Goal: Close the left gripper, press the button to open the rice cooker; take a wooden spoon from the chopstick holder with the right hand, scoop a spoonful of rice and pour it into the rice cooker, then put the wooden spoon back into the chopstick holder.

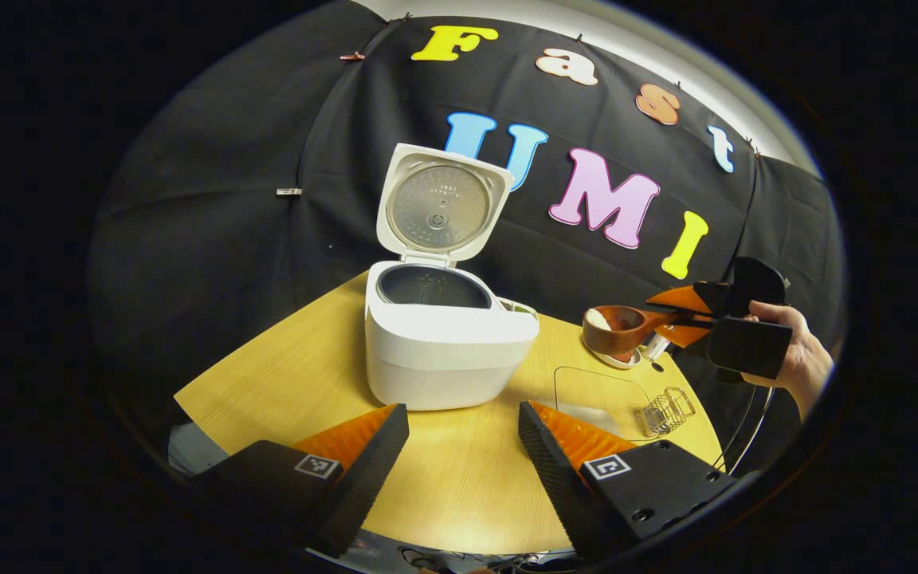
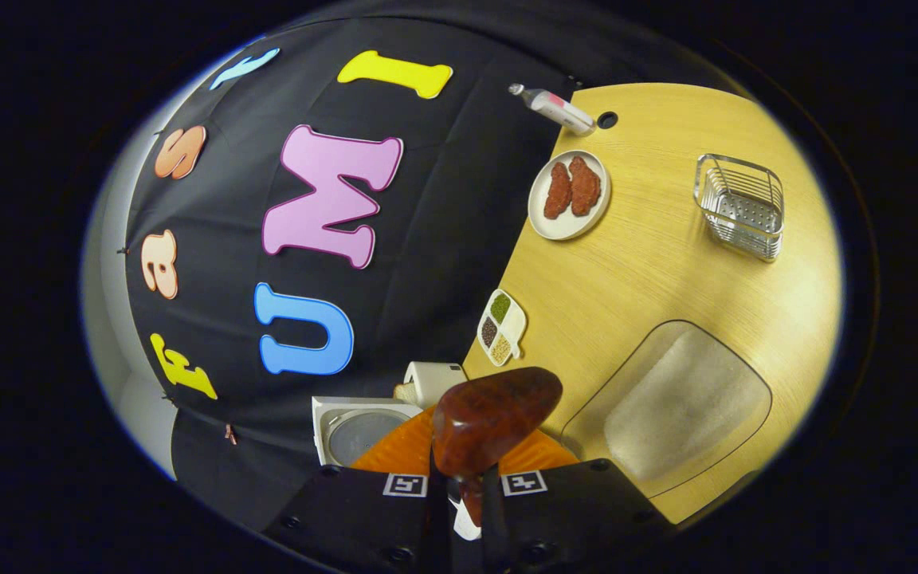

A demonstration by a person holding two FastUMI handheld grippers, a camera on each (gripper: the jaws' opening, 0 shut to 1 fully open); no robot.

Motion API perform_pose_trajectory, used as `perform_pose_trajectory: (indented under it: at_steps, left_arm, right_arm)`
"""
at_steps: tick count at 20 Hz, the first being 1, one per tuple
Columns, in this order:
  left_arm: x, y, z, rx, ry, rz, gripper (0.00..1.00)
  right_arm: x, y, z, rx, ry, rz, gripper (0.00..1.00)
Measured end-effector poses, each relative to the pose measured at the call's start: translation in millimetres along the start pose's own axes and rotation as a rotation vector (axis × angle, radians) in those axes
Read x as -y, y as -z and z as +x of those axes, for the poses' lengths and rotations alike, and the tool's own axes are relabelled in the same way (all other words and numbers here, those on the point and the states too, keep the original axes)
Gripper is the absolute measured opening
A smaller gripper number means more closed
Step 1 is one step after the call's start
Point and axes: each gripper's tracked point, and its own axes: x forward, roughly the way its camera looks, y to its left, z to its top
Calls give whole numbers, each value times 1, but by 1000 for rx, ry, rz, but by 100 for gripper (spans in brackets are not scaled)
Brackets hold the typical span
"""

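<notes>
The white rice cooker (image 1: pixel 447 343) stands open on the wooden table (image 1: pixel 292 383), its lid (image 1: pixel 437 209) upright and the dark inner pot showing. My left gripper (image 1: pixel 463 430) hovers open in front of it, holding nothing. To the cooker's right, a hand (image 1: pixel 806 363) holds my right gripper (image 1: pixel 686 319), shut on the handle of a wooden spoon (image 1: pixel 622 327) with white rice in its bowl. The spoon hangs above the table, apart from the cooker. In the right gripper view the spoon's brown bowl (image 2: pixel 495 418) juts out from my right gripper (image 2: pixel 467 470), with the cooker (image 2: pixel 371 430) behind it.
A wire chopstick holder (image 1: pixel 666 410) (image 2: pixel 740 206) stands near the table's edge beside a clear mat (image 1: pixel 594 395) (image 2: pixel 670 406). A plate of brown meat pieces (image 2: pixel 569 194), a divided dish of grains (image 2: pixel 501 327) and a small bottle (image 2: pixel 555 108) sit along the wall side.
</notes>
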Motion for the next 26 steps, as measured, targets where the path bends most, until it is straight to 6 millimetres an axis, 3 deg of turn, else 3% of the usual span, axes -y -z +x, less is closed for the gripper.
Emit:
perform_pose_trajectory:
  at_steps: [9, 14, 21, 26]
  left_arm:
    - [-35, -21, 1, 33, -48, -18, 96]
    - [-59, -22, -2, 26, -102, -8, 98]
    - [-71, -26, -3, 30, -120, -22, 96]
    - [-84, -36, -4, 45, -141, -59, 96]
  right_arm:
    - [-78, 53, 56, -36, -71, -75, 19]
    - [-115, 96, 88, -25, -114, -250, 19]
    - [-149, 125, 134, 45, -156, -520, 18]
    - [-160, 166, 150, 34, -210, -806, 19]
